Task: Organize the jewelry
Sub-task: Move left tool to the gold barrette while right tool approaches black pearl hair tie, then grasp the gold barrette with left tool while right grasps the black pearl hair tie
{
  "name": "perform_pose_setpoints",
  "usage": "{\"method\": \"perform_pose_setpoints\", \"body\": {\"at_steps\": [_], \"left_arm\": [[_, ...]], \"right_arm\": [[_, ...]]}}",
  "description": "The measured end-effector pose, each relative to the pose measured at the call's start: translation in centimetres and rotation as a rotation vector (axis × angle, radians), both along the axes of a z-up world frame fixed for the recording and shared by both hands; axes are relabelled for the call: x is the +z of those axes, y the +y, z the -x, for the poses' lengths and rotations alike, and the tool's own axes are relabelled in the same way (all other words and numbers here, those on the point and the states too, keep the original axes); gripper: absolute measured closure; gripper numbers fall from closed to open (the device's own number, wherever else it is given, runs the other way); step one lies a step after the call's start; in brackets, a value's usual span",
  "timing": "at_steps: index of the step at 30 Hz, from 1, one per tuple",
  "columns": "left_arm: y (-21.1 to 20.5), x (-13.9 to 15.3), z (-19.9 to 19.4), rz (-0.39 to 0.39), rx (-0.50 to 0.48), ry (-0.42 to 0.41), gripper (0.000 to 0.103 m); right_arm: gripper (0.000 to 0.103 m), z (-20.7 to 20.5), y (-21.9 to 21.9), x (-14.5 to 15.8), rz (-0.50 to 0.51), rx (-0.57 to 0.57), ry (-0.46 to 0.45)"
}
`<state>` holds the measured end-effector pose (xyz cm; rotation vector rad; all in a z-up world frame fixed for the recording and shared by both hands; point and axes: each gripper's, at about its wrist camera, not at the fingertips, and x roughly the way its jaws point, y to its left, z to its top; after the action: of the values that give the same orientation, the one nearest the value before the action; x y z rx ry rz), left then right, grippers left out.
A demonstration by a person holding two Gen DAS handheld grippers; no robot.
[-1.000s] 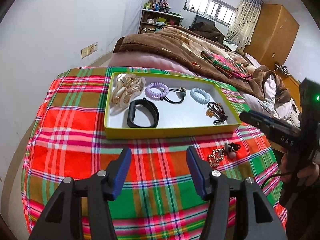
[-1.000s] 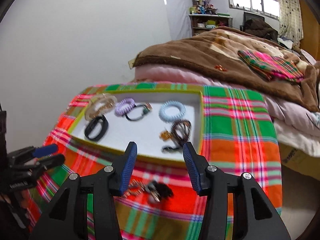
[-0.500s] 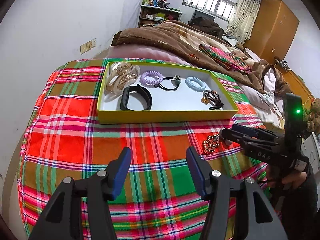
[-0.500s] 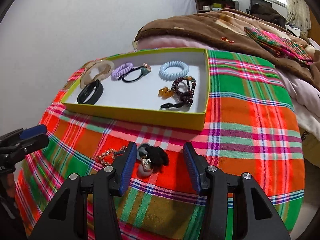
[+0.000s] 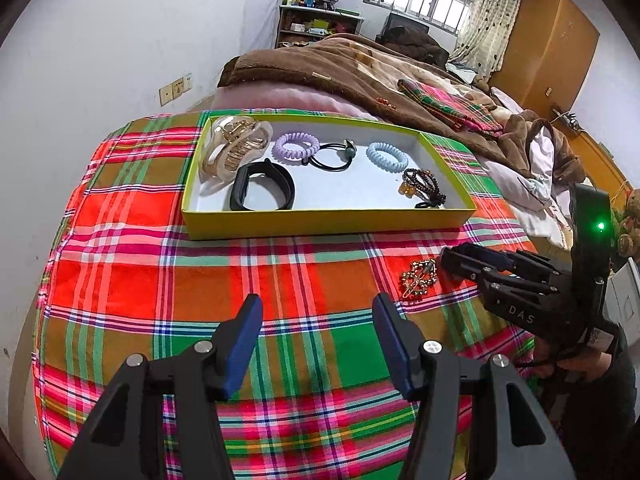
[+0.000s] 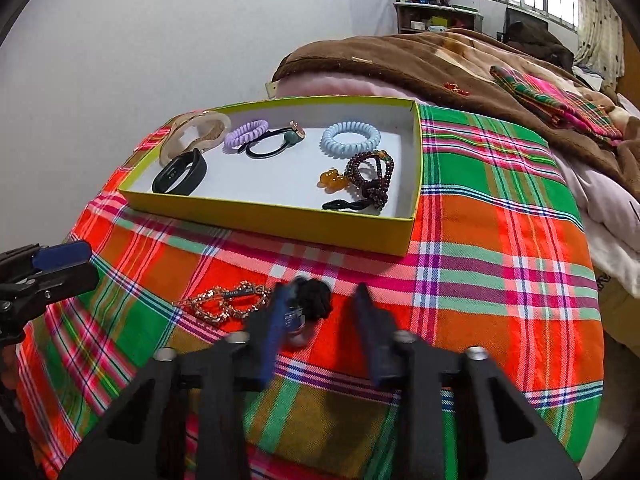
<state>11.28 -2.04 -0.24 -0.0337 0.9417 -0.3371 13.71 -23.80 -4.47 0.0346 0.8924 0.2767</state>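
Two grippers: both over a plaid-covered table (image 5: 120, 288), a bed with a brown blanket (image 5: 320, 68) behind it.
Left gripper (image 5: 316, 340): lower centre of the left wrist view, jaws apart with nothing between them, only bare cloth under them.
Right gripper (image 6: 320, 328): lower centre of the right wrist view, blurred; jaws have just been closing, and a black hair tie with a charm (image 6: 312, 304) sits between them against the left finger (image 6: 276, 320); a gap shows to the other finger.
Gold hair clip (image 6: 224, 302): on the cloth, just left of the hair tie.
Yellow tray (image 6: 280, 220): beyond the jaws, upper centre, its near wall between the hair tie and the tray floor.
Tray contents: claw clip (image 5: 234, 148), black band (image 5: 262, 192), purple coil tie (image 5: 296, 148), blue coil tie (image 5: 386, 156), bead bracelet (image 6: 372, 176).
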Motion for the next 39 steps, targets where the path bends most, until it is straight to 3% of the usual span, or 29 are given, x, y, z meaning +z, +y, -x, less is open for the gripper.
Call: {"method": "perform_pose_setpoints", "body": {"at_steps": [9,27,39], "left_arm": [[-1.9,-0.2,0.0,-0.012,-0.041,0.007,0.044],[-8.7,-1.1,-0.4,-0.091,-0.211,0.004,0.044],[-10.5,-2.0,-1.3,-0.144,-0.231,0.004,0.044]], "right_arm": [[0.084,0.8,-1.5,0.4,-0.026,-0.034,-0.020],[0.084,3.7,-4.1,1.4,-0.049,-0.085,-0.055],[0.084,4.6,-5.1,1.2,-0.065,-0.103,-0.061]]}}
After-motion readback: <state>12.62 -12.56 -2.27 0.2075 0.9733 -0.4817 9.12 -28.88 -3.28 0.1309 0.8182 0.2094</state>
